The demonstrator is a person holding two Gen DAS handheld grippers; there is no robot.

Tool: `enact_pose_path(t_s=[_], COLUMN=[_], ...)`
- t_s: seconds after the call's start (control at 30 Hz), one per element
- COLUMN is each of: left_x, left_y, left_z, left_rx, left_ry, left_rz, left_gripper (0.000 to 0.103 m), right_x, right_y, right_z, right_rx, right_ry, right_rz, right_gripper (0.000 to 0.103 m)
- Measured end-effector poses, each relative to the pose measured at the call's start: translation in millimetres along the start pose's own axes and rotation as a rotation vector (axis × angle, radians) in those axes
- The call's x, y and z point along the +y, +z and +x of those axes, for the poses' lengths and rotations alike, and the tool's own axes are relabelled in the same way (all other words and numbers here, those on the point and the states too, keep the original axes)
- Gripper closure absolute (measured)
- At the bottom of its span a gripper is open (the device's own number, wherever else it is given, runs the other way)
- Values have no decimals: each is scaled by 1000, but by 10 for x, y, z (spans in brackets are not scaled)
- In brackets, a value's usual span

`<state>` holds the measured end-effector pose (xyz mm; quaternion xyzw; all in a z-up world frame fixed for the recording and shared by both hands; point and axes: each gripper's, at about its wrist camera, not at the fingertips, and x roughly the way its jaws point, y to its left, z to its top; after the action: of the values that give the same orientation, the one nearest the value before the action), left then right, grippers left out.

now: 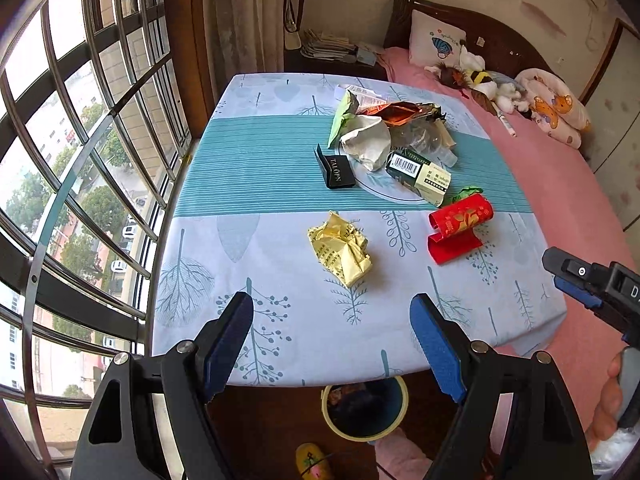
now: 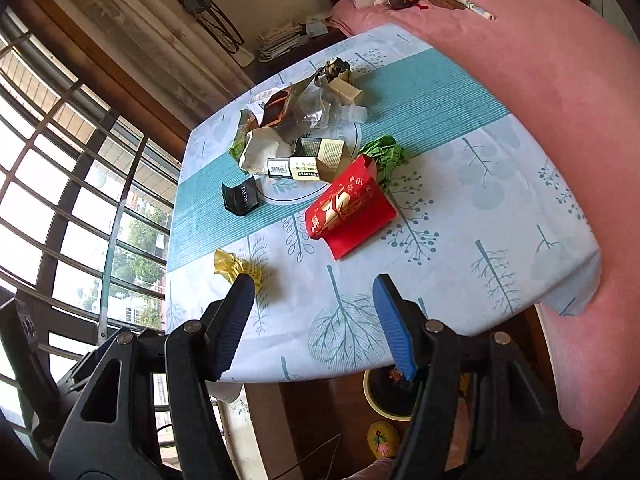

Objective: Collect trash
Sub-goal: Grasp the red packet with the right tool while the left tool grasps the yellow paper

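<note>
Both grippers, L (image 1: pixel 332 312) & R (image 2: pixel 314 292), jaws spread, empty, over counter (image 1: pixel 280 320) edge; bin (image 1: pixel 364 412) below for yellow wrapper (image 1: pixel 340 250), red box (image 2: pixel 348 210).

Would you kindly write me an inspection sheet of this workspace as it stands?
Surface: table under a blue tree-print cloth.
Job's things: yellow wrapper and red packet lie apart near the front; bin on the floor below the edge.
Clutter: black box, cigarette carton, heap of wrappers.
Grippers: left tongs and right tongs open, empty.
Cables: nothing seen.
Surroundings: barred window, pink bed.
</note>
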<state>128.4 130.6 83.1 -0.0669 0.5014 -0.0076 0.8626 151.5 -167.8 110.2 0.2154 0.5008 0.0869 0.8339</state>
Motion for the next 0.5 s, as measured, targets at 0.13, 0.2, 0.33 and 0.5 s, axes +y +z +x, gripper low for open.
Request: enact_pose_path(t_s=[0.13, 0.2, 0.33, 0.5], left_x=[-71, -98, -153, -155], left_y=[163, 241, 389, 503], left_z=[360, 560, 937, 1334], left_rx=[47, 77, 122, 173], left_ry=[39, 58, 98, 152], left_rz=[-57, -91, -158, -237], left_gripper=[21, 21, 21, 21], right_x=[-105, -164, -308, -433], right_y=[327, 453, 673, 861], right_z=[483, 730, 1208, 1707], right_rx=[77, 119, 198, 299], right_ry=[6, 7, 30, 69], right_rz=[23, 34, 72, 83], right_gripper=[43, 43, 43, 43])
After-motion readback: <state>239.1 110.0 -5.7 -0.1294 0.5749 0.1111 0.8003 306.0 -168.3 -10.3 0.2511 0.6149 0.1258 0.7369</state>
